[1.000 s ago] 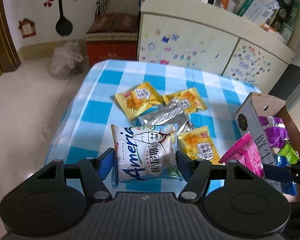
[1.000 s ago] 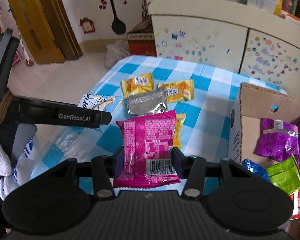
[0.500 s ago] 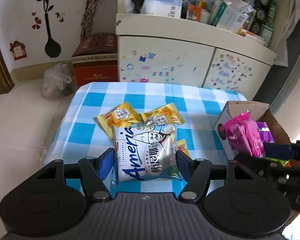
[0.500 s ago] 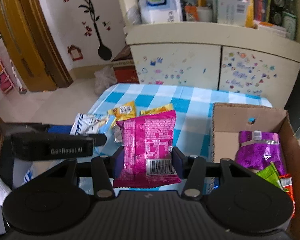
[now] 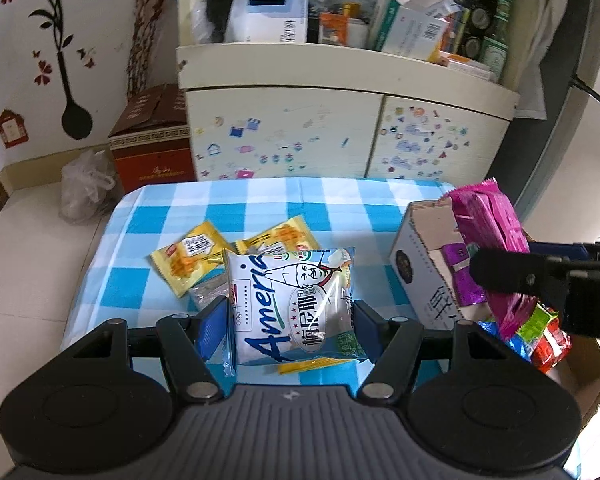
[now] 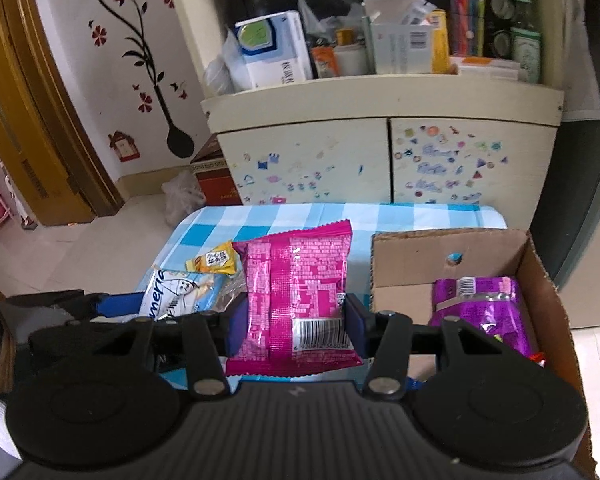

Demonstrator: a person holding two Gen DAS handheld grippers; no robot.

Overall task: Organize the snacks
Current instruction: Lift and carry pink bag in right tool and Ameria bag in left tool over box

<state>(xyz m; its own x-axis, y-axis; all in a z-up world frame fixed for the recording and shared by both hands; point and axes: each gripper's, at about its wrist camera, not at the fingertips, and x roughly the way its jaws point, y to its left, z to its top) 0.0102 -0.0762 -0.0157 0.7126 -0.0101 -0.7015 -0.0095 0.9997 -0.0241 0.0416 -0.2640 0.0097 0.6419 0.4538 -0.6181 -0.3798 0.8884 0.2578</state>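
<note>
place: home | evidence: stickered cabinet (image 5: 340, 136), cluttered shelf (image 6: 380, 48), wall decals (image 6: 140, 60), checkered tablecloth (image 5: 260, 200)

Even, soft indoor light; glare on the white packet (image 5: 296, 304); fisheye bending edges, corners dark at 1 o'clock.

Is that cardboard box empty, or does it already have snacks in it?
Not empty. The cardboard box is open on top, and a purple packet plus green and red packets lie inside.
</note>
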